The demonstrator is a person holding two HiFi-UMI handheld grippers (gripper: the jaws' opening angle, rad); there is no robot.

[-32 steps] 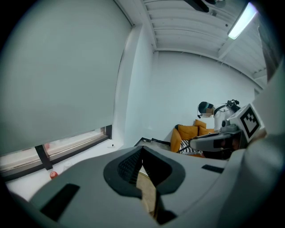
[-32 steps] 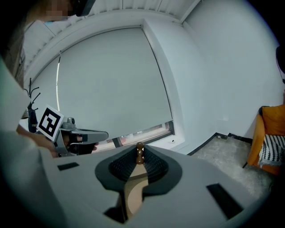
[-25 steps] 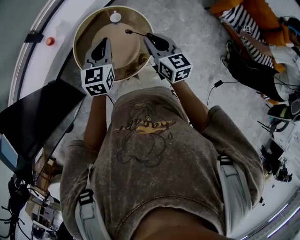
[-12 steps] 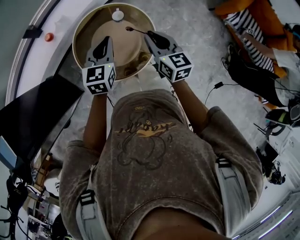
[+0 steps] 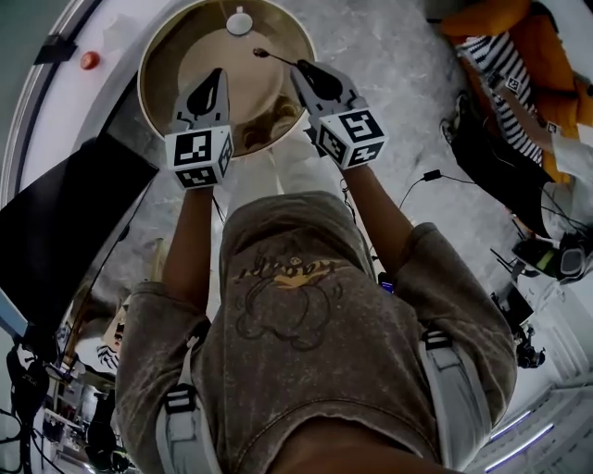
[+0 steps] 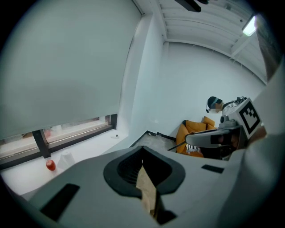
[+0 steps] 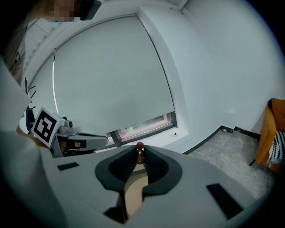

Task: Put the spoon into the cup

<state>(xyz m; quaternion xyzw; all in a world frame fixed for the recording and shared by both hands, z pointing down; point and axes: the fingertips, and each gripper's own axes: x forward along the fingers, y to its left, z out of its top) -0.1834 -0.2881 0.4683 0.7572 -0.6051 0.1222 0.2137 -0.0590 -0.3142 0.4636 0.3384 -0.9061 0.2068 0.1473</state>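
Head view: right gripper [image 5: 309, 71] is clamped on the spoon [image 5: 275, 60] handle. The spoon sticks out from its tips toward 10 o'clock, bowl end free over the table [image 5: 171, 51]. Right gripper view confirms it: the brown handle end is pinched between the pads, nothing else there. Left gripper [image 5: 213, 81] sits at 9 o'clock of the right one, jaws together, empty, hovering over the table.

Change over the last second: both grippers have eased down and forward over the table. The grip on the spoon is unchanged and the handle has not slipped. The gap from spoon bowl to cup [image 5: 239, 20] looks about the same as before, so this reads as the approach, insertion not begun.

The cup is white, standing at the table's far edge, at about 11 o'clock from the spoon bowl, near but apart. It lies at 12 to 1 o'clock from the left gripper. Neither gripper view shows the cup. Judgement: the spoon needs to go further toward 11 o'clock, then tip bowl-down over the cup mouth.
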